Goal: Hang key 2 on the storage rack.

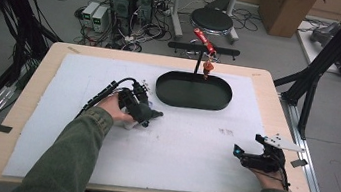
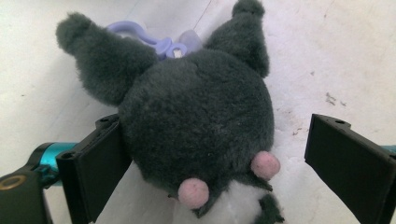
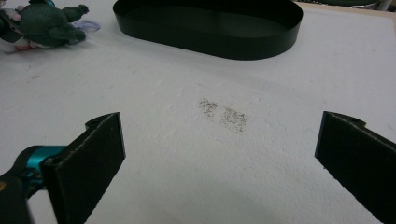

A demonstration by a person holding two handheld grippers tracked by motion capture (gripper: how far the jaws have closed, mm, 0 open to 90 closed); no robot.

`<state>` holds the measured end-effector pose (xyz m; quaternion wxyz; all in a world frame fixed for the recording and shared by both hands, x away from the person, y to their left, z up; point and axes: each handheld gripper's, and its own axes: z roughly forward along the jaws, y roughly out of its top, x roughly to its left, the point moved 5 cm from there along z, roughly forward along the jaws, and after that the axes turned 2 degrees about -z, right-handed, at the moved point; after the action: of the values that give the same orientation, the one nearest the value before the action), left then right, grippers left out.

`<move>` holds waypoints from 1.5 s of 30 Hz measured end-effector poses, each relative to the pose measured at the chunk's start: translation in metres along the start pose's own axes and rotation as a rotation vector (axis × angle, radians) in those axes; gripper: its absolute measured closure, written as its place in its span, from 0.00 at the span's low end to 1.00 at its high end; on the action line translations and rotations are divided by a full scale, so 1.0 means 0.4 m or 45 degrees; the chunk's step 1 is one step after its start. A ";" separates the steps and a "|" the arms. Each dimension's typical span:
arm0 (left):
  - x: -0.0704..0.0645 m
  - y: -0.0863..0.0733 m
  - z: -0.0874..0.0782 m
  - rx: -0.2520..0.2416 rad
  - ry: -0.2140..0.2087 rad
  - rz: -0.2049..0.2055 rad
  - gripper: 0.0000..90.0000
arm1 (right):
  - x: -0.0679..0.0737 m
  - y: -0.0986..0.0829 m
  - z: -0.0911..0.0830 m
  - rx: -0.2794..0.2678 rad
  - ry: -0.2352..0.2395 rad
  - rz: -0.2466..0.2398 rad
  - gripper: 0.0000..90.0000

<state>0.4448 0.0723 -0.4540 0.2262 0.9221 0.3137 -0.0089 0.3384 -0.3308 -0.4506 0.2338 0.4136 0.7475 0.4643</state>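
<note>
Plush toy (image 2: 196, 126) is lain on white mat (image 1: 192, 144), left of black tray (image 1: 193, 91). Left gripper (image 2: 215, 158) is spread around toy, one jaw touching, other apart. Right gripper (image 3: 219, 163) is held apart, idle. Risk: soft fur may be pinched off-centre, toy squeezed out sideways.

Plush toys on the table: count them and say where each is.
1. A dark grey plush toy lies on the white mat between the open jaws of the left gripper, left of the black tray.
</note>
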 end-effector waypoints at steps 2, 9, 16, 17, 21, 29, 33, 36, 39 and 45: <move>0.002 -0.004 0.001 0.019 0.010 -0.008 0.09 | 0.001 -0.001 -0.001 0.003 0.001 0.003 0.01; 0.009 -0.027 0.018 0.145 0.062 0.002 0.12 | 0.001 -0.002 -0.002 0.004 -0.002 0.003 0.01; 0.010 -0.027 0.007 0.145 0.107 0.037 0.32 | 0.001 -0.002 -0.002 0.007 -0.007 -0.005 0.01; 0.009 -0.026 0.002 0.142 0.099 0.038 0.39 | 0.001 -0.002 -0.002 0.007 -0.011 -0.007 0.01; 0.009 -0.027 -0.013 0.116 0.158 0.071 0.45 | 0.002 -0.003 -0.005 0.008 -0.012 -0.003 0.01; 0.002 -0.022 -0.069 0.015 0.179 0.057 0.46 | 0.005 -0.002 -0.003 0.013 -0.009 -0.015 0.01; -0.001 -0.020 -0.100 -0.042 0.177 0.042 0.48 | 0.012 0.001 0.004 0.021 -0.001 -0.023 0.01; 0.002 -0.018 -0.128 -0.092 0.198 0.034 0.50 | 0.013 0.003 0.008 0.019 0.007 -0.026 0.01; 0.005 -0.020 -0.150 -0.119 0.210 0.013 0.52 | 0.014 0.005 0.013 0.020 0.014 -0.021 0.01; 0.004 -0.015 -0.180 -0.148 0.211 0.003 0.53 | 0.018 0.009 0.023 0.019 0.028 -0.019 0.01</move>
<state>0.4336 0.1079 -0.3922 0.2525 0.9055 0.3301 0.0858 0.3428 -0.3192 -0.4514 0.2259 0.4047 0.7565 0.4615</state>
